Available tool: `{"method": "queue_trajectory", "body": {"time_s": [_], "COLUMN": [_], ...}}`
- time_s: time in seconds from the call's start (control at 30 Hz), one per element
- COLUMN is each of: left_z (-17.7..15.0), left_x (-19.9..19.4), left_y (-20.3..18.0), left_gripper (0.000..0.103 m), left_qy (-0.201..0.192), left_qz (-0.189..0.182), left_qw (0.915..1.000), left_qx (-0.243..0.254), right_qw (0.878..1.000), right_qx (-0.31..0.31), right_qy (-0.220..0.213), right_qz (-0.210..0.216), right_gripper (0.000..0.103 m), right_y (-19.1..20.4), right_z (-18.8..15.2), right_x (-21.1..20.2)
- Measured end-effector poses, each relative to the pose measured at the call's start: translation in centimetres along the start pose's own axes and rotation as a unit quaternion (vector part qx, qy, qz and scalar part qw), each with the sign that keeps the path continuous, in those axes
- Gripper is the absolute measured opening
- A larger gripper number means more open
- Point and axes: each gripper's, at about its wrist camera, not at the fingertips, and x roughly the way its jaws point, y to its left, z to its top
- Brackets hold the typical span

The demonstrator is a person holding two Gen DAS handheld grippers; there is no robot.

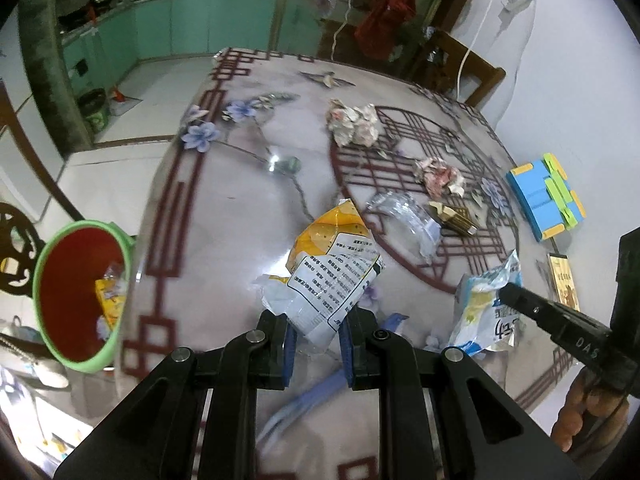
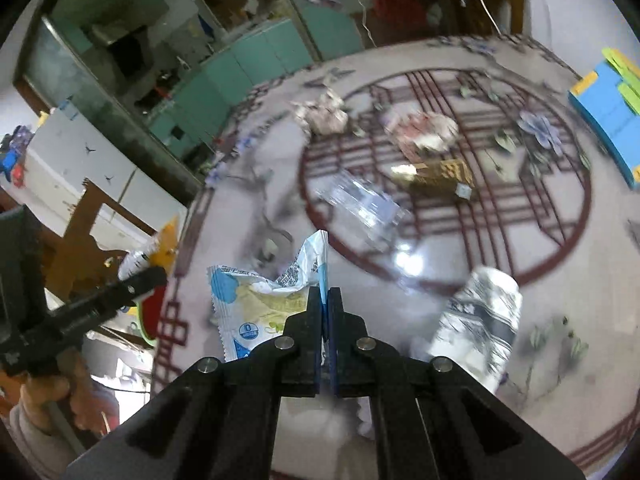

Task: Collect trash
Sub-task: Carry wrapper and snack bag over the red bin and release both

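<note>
My left gripper [image 1: 318, 330] is shut on a yellow and white snack wrapper [image 1: 332, 268], held above the patterned table [image 1: 224, 208]. My right gripper [image 2: 325, 300] is shut on a blue and white wrapper [image 2: 260, 308]; it also shows in the left wrist view [image 1: 486, 312]. A green-rimmed red bin [image 1: 80, 296] with trash inside stands left of the table. Two crumpled paper balls [image 1: 354, 122] [image 1: 440, 176], a clear plastic wrapper [image 1: 408, 220] and a small brown carton [image 1: 452, 218] lie on the table.
A blue and green block box [image 1: 546, 196] sits at the table's right edge by the white wall. A grey and white crumpled packet [image 2: 480, 320] lies near my right gripper. Wooden chairs [image 1: 460, 68] stand behind the table.
</note>
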Motion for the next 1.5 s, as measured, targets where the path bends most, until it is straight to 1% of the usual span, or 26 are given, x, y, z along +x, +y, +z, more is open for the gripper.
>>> {"method": "queue_trajectory", "body": {"time_s": [0.3,0.67,1.5], "left_z": [0.5,0.8,2.1], "left_x": [-1.3,-2.4,-3.2], "left_y": [2.2,5.5,16.4], "left_gripper": [0.017,0.017,0.017], "left_qy": [-0.012,-0.019,-0.022], "left_qz": [0.011,0.023,0.035], "left_qw": [0.9999,0.9994,0.9978], "left_qx": [-0.007,-0.016,-0.052], "right_qw": [1.0,0.999,0.997], "right_qx": [-0.016,-0.031,-0.066], "right_qy": [-0.015,-0.019,-0.009], "right_qz": [0.013,0.021,0.027], "right_gripper": [0.002,0.002,0.002], "right_y": [3.2,7.0,17.2], "right_z": [1.3,2.3,3.4], "right_x": [0.4,1.5,7.0]}}
